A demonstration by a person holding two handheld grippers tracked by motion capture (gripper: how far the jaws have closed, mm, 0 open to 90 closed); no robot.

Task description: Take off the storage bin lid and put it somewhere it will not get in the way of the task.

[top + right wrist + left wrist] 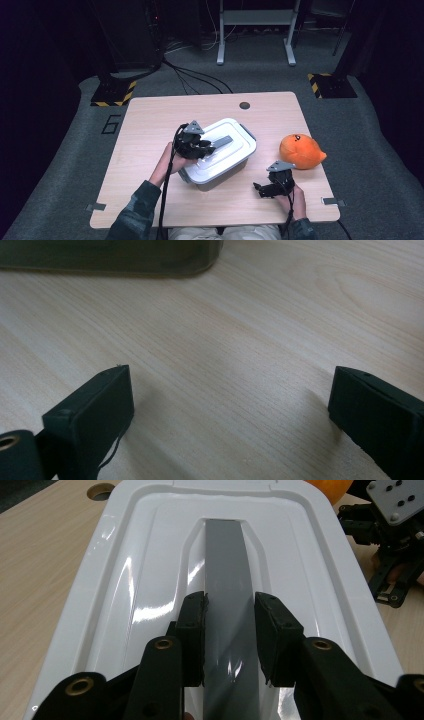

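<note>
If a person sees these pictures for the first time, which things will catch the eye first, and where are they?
The eye goes first to the white box in the middle of the table, where the left gripper is closed on the grey handle of its lid. Next comes the orange plush toy, lying to the right of the box. The right gripper rests with open jaws near the table's front edge, holding nothing.

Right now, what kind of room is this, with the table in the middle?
Probably a lab or recording room, not a home: a light wooden table alone on grey carpet, black cables trailing across the floor, and yellow-and-black striped stand feet beside it.
</note>
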